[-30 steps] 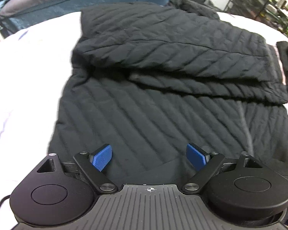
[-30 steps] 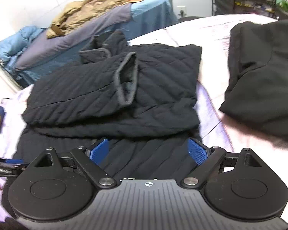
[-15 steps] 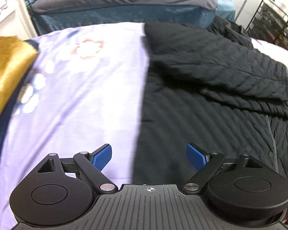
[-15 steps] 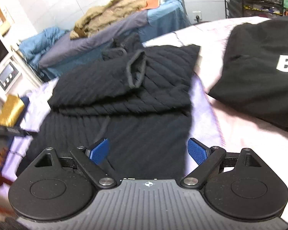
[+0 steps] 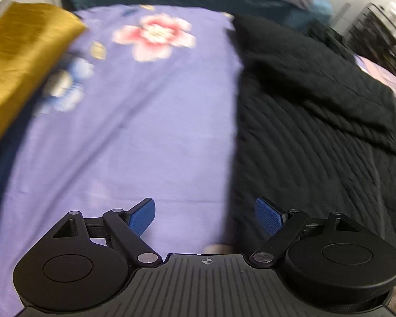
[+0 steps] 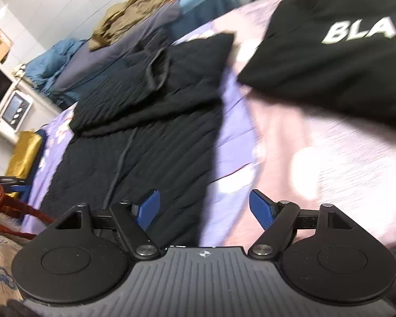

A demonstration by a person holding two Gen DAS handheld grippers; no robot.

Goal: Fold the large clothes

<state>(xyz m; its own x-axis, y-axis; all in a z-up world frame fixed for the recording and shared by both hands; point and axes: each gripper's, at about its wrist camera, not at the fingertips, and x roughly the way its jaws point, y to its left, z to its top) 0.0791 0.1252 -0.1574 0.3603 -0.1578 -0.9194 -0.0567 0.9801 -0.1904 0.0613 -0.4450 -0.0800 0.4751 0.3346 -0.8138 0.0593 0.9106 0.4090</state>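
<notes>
Quilted black jacket (image 6: 155, 142): lying partly folded on lilac floral bedsheet (image 5: 124, 137).
Left gripper (image 5: 205, 218): hanging open, empty, straddling the jacket's edge.
Right gripper (image 6: 204, 208): closing, nothing between its pads yet.
Risk: pinching bedsheet along with jacket hem.

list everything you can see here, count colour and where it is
quilted jacket: 1, black, spread on the bed, top part folded down over the body
printed garment: 1, black with white letters, on the bed beyond the jacket's right edge
bedsheet: 1, lilac with pink and white flowers, under the clothes
cushion: 1, mustard yellow, at the bed's left edge
bedding: 1 pile, grey and blue, behind the bed
tan garment: 1, olive-brown, on top of that pile
screen unit: 1, white, far left by the wall
left gripper: 1, black with blue pads, jaws open over the jacket's left edge
right gripper: 1, black with blue pads, jaws closing, not gripping, over the jacket's right edge
</notes>
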